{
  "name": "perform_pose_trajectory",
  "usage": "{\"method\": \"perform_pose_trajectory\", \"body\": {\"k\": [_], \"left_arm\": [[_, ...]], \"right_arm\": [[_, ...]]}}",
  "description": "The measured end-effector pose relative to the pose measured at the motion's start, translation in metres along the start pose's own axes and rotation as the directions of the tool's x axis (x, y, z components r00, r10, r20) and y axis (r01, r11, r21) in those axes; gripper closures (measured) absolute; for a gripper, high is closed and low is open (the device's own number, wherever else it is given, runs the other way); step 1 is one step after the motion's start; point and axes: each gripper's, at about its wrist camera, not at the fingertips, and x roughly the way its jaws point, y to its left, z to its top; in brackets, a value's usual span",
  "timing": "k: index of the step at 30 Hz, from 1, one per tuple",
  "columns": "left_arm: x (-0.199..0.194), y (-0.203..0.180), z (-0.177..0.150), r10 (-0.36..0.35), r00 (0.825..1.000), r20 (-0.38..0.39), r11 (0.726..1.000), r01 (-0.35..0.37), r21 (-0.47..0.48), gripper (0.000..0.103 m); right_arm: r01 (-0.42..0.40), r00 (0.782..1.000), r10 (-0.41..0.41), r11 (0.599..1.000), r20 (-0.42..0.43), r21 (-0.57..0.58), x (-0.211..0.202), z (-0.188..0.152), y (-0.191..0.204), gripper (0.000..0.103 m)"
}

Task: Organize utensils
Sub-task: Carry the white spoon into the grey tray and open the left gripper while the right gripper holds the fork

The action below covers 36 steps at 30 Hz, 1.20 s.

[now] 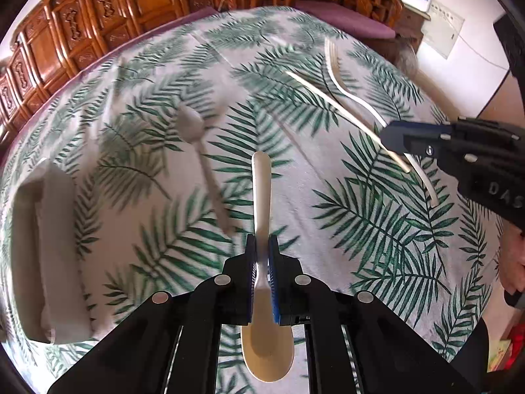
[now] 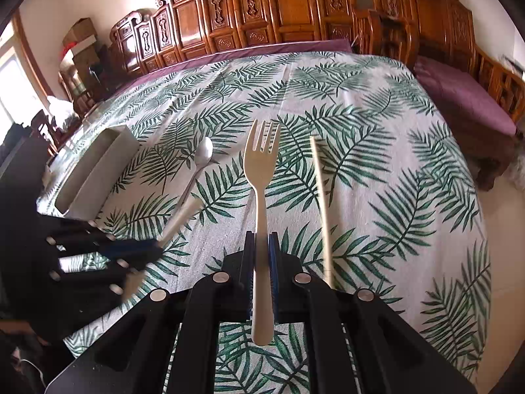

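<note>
My left gripper (image 1: 262,246) is shut on a cream spoon (image 1: 261,197), handle pointing forward, bowl toward the camera, held above the leaf-print tablecloth (image 1: 361,229). My right gripper (image 2: 262,246) is shut on a cream fork (image 2: 261,170), tines forward, lifted over the table. A metal spoon (image 1: 197,131) lies on the cloth; it also shows in the right wrist view (image 2: 200,164). A cream chopstick (image 2: 323,203) lies right of the fork. A white oblong utensil holder (image 1: 46,246) stands at the left, also seen in the right wrist view (image 2: 95,177).
Carved wooden chairs (image 2: 262,10) and a purple-cushioned bench (image 2: 466,98) line the table's far side. The table's right edge (image 2: 482,229) drops to a pale floor. The right gripper's body (image 1: 466,154) shows at the right of the left wrist view.
</note>
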Motion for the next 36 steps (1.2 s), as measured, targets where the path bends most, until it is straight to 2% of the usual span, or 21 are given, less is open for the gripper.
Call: {"method": "perform_pose_trajectory", "body": {"k": [8, 16, 27, 36], "left_arm": [[-0.022, 0.033, -0.009, 0.007, 0.999, 0.041, 1.0, -0.006, -0.029, 0.096], [-0.047, 0.059, -0.014, 0.016, 0.995, 0.101, 0.998, -0.01, -0.063, 0.096], [-0.082, 0.143, -0.028, 0.083, 0.982, 0.169, 0.986, -0.057, -0.158, 0.096], [-0.081, 0.212, -0.041, 0.131, 0.976, 0.171, 0.964, -0.085, -0.253, 0.096]], "right_arm": [[0.046, 0.999, -0.045, 0.993, -0.016, 0.105, 0.006, -0.009, -0.05, 0.093], [0.072, 0.997, -0.071, 0.995, -0.012, 0.074, 0.002, -0.008, -0.044, 0.093], [0.091, 0.996, -0.091, 0.996, -0.001, -0.01, 0.003, 0.014, -0.004, 0.093], [0.023, 1.0, -0.022, 0.995, 0.012, -0.099, 0.016, 0.04, 0.067, 0.093]]}}
